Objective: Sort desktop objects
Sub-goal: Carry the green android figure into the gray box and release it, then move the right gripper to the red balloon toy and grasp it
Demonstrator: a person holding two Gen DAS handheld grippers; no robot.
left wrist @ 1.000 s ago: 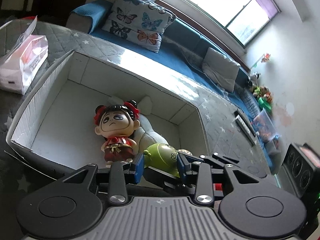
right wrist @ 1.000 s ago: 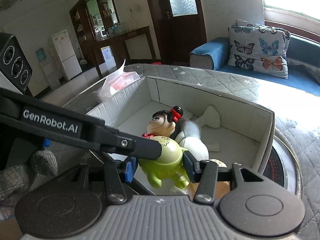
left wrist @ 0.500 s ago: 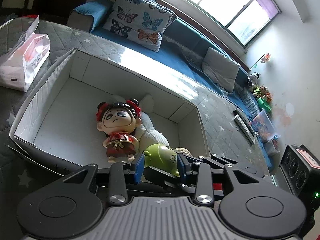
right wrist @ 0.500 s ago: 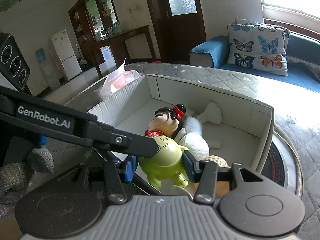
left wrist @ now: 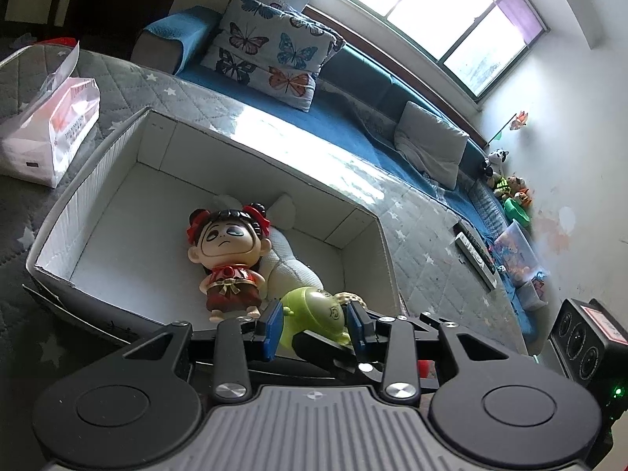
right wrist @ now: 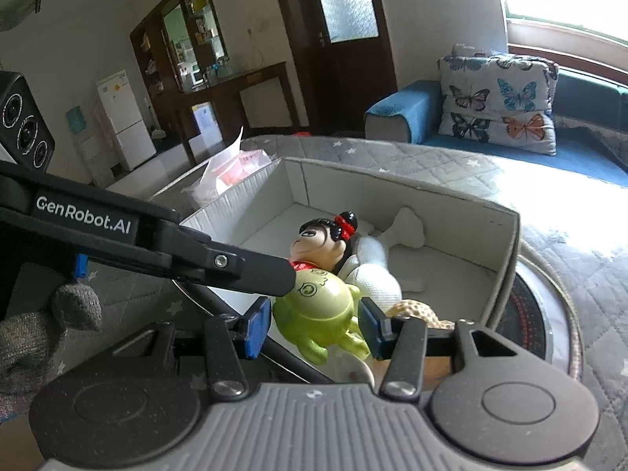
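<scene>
A lime-green round-bodied toy figure [left wrist: 314, 310] [right wrist: 318, 306] hangs above the near edge of a white open box [left wrist: 98, 212] [right wrist: 506, 235]. My left gripper [left wrist: 314, 327] is shut on it, blue pads against both sides. My right gripper [right wrist: 314, 327] is also shut on the toy, lower on its body. In the right wrist view the left gripper's black finger [right wrist: 235, 263] reaches in from the left and ends at the toy's head. Inside the box lie a big-headed doll with red hair bows [left wrist: 225, 247] [right wrist: 318, 235] and a white plush bone [left wrist: 290, 271] [right wrist: 376, 259].
The box stands on a grey quilted star-patterned cover [left wrist: 424, 235]. A tissue pack [left wrist: 51, 133] lies left of it, a round dark mat [right wrist: 530, 314] right of it. A black speaker [left wrist: 585, 341] stands near right. A grey gloved hand [right wrist: 39, 325] holds the left gripper. Blue sofa behind.
Both grippers stay shut on the green toy. The box and doll have only drifted slightly in the views.
</scene>
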